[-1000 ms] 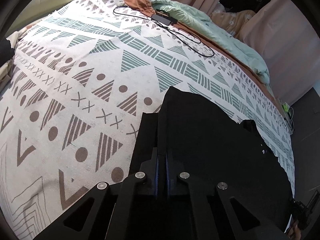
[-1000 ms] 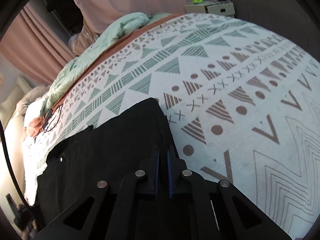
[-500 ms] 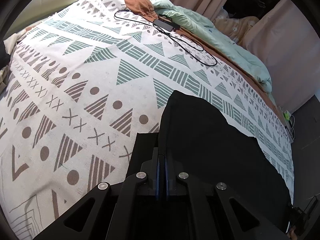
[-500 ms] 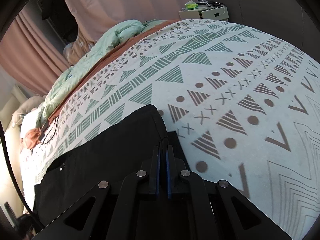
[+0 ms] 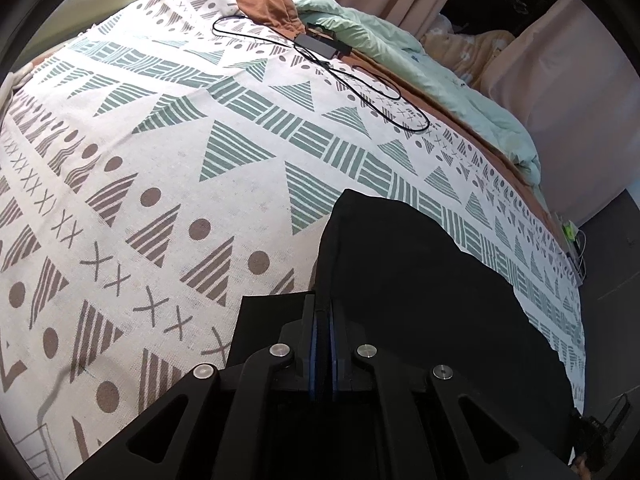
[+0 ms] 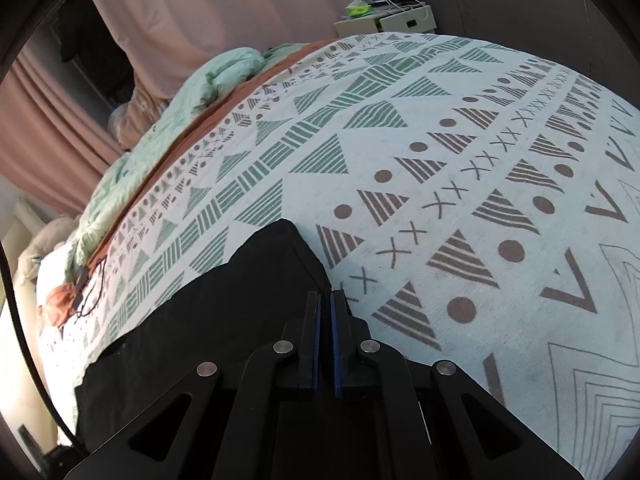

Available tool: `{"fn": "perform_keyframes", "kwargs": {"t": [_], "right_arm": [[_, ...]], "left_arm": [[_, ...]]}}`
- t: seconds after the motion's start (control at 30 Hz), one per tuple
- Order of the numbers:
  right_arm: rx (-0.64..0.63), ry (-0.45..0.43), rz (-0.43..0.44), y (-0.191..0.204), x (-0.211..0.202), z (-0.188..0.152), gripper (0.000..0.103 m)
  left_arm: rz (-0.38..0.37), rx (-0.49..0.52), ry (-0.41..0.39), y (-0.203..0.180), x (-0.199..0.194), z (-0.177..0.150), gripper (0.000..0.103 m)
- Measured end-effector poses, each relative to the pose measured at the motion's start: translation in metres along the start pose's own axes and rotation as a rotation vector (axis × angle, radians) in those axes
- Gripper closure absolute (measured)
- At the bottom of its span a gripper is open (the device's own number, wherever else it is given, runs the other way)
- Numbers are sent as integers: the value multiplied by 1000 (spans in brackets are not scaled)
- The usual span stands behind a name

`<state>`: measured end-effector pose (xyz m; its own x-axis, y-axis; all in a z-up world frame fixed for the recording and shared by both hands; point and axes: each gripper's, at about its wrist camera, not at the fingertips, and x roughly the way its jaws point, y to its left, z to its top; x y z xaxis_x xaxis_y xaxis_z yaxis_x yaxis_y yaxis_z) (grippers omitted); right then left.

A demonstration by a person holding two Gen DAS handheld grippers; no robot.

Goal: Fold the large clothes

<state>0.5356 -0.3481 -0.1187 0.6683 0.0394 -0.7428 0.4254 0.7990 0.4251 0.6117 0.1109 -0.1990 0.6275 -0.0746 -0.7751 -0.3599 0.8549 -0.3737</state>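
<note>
While we hold both tools low over the bed, our left gripper [image 5: 323, 312] has its two blue-padded fingers pressed nearly together with a fold of the black garment [image 5: 404, 280] pinched between them, and our right gripper [image 6: 325, 300] is likewise closed to a thin slit on an edge of the same black cloth [image 6: 224, 304]. We see the garment lying spread on the patterned bedspread [image 5: 160, 160], its far edge raised in a rounded corner ahead of each tool and the rest running off toward the bed's near side. We find only one container, a small pale bedside cabinet [image 6: 384, 20] beyond the far corner of the bed in the right wrist view; its drawer front is shut, so we cannot tell what is inside, though a bright green object [image 6: 358, 9] and some pale cables rest on top. Our working surface is the white bedspread printed with green striped triangles, brown triangles, dots and crosses. Further up the bed in the left wrist view we see a black power adapter [image 5: 320, 46] with its thin cable [image 5: 376, 96] looping over the cover, beside a rust-brown cloth [image 5: 264, 0] and a crumpled mint-green duvet [image 5: 420, 64] along the far edge. Pink curtains [image 6: 188, 12] hang behind the bed, and a dark wall rises to the right of the cabinet.
</note>
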Motion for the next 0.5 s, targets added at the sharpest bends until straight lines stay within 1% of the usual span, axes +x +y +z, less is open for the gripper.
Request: {"fn": "perform_keyframes", "kwargs": {"t": [0.07,0.1,0.13,0.17,0.2,0.23,0.27,0.33,0.5], "right_arm": [[-11,19,-8,3,-3,2,96],[-17,20,-8,4,-6,2,90],[-25,18,-6,5,-12,1,84],[-27,15,-2,6,-15,2,69],[-27,9,6,6,-20,2,60],[-30,1,17,6,-25,1,60],[-36,-2,27,7,-30,1,60],[-45,1,44,8,-38,-2,60],[-47,18,100,8,-58,-11,60]], "left_arm": [[25,12,3,-2,-3,0,95],[28,12,5,-2,-6,0,94],[22,8,5,-1,-8,-2,91],[10,3,6,0,-12,-3,83],[1,0,4,0,-16,-5,77],[-1,0,-2,0,-20,-7,64],[0,4,-14,0,-26,-9,56],[7,17,-38,-1,-37,-12,54],[-5,50,-30,-3,-58,-25,54]]}}
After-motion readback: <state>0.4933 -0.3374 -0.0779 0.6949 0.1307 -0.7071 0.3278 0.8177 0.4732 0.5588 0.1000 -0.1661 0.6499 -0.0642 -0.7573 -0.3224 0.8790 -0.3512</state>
